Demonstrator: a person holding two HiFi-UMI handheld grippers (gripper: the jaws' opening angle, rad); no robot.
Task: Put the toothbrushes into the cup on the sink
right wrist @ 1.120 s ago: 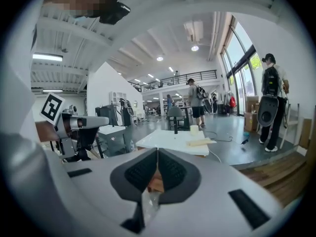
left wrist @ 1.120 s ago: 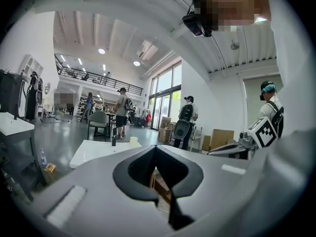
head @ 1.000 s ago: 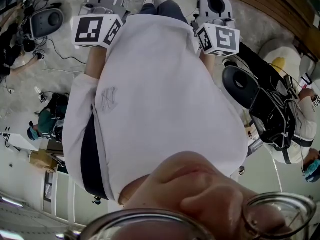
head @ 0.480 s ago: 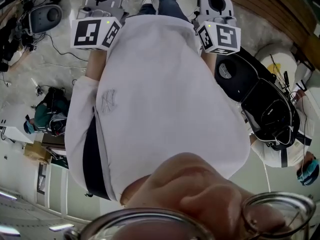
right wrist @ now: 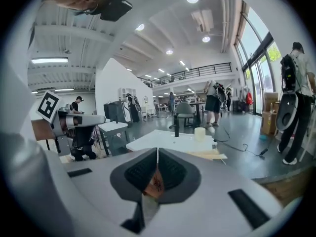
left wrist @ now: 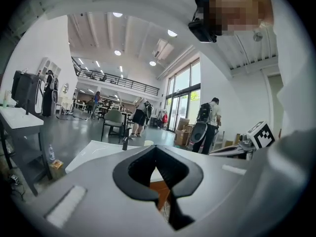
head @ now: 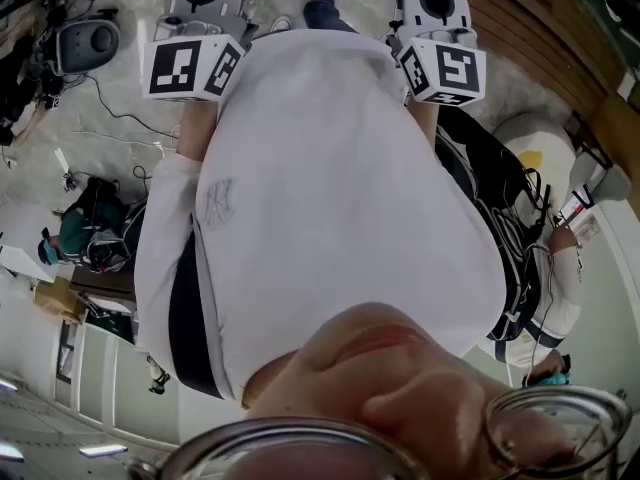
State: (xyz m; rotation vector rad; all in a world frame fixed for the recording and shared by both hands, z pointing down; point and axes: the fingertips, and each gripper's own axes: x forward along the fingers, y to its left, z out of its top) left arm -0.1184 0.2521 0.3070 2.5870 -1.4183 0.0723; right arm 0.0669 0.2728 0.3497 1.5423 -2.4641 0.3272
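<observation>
Left gripper view: L tool (left wrist: 155,148) pressed together, empty | R tool (right wrist: 157,151) same, prob. empty

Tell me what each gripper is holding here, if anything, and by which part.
Nothing is held. The grey left tongs and the grey right tongs are both shut, tips together, with nothing between them.

Closed: left gripper (left wrist: 155,148), right gripper (right wrist: 157,151).
</observation>
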